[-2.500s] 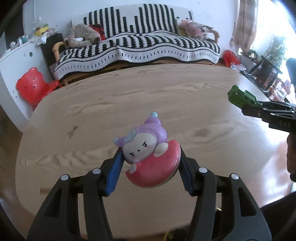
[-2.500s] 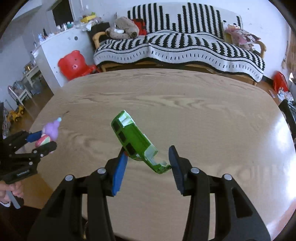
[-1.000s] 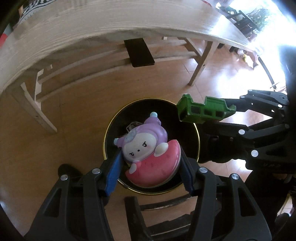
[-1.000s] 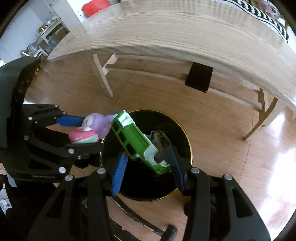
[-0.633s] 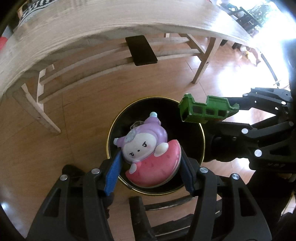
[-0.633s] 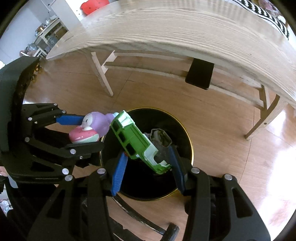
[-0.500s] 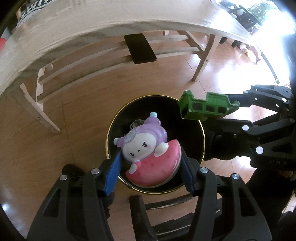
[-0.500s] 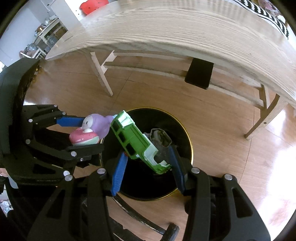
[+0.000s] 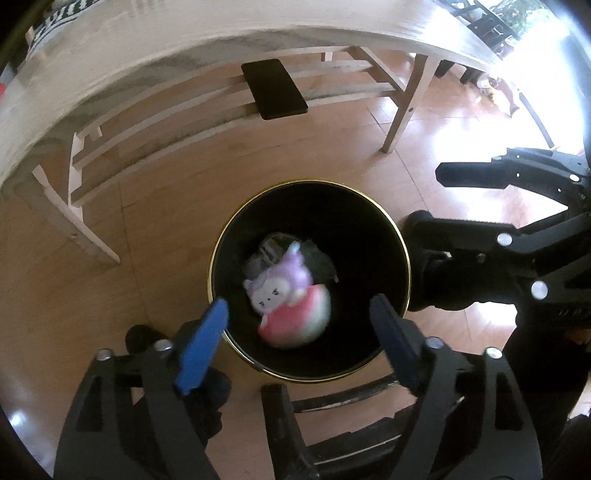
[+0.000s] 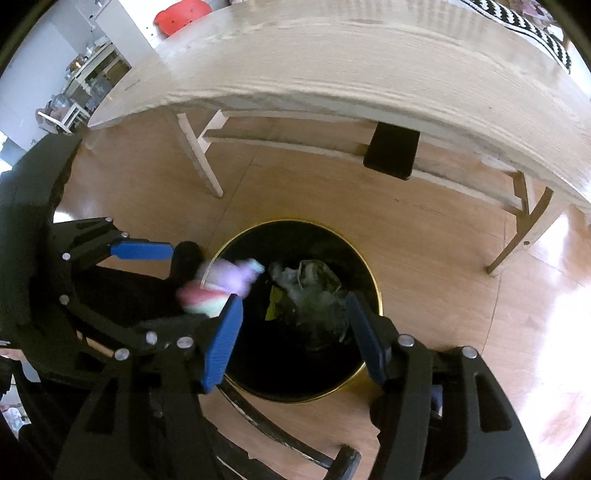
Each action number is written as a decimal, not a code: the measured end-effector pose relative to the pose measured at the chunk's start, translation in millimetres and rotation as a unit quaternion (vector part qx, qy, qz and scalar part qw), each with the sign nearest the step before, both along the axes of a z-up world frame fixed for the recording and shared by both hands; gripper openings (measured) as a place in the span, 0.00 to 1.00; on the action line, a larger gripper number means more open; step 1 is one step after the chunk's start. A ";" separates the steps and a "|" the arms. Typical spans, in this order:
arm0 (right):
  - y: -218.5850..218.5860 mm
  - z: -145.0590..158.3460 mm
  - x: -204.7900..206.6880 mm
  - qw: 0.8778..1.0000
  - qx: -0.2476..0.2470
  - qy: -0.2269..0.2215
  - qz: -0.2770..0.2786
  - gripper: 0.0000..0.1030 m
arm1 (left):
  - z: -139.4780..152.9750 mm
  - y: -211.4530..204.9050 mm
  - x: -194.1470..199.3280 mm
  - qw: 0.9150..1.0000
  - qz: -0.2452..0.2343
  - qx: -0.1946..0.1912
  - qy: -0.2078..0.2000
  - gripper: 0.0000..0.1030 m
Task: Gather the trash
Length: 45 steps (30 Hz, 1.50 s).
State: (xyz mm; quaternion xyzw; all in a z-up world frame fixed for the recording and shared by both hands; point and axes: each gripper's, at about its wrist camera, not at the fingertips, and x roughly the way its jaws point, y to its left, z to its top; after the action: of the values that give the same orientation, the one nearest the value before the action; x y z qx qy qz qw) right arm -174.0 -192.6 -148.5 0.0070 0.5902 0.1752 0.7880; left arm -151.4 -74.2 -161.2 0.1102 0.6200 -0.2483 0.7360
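- The left gripper hangs over a black bin with a gold rim; its blue-padded jaws are spread wide with nothing between them.
- The purple and pink toy figure appears blurred, loose in the air within the bin's mouth, between the two blue pads but touching neither.
- From the right wrist view the toy figure sits at the bin's left rim, just beside the left gripper, smeared by motion.
- The right gripper is also over the bin, jaws parted and holding nothing.
- Inside the bin lies crumpled clear plastic with a yellow-green scrap at its left edge.
- In the left wrist view, grey crumpled matter shows just behind the toy at the bin's bottom.
- In the left wrist view the right gripper reaches in from the right, its dark jaws apart.
- The bin stands on a wooden floor, near the pale wooden surface that arches across the far side.
- A black rectangular pad is fixed under the surface's frame.
- A red plastic chair stands at the far left.
- A black-and-white striped cover shows at the far right.
- Faint raised lettering on the right gripper's body is too small to read.
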 end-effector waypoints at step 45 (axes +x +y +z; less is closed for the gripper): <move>-102.0 132.5 135.0 0.945 -0.069 -0.243 -0.208 0.93 | 161.6 41.7 159.2 0.929 0.197 -0.038 -0.312 0.94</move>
State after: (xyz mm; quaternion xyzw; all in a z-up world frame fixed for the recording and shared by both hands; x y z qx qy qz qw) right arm -39.0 -294.6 -16.0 0.0322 0.3770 -0.0369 0.9249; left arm 7.8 -32.5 0.4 0.0298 0.3583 -0.0748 0.9301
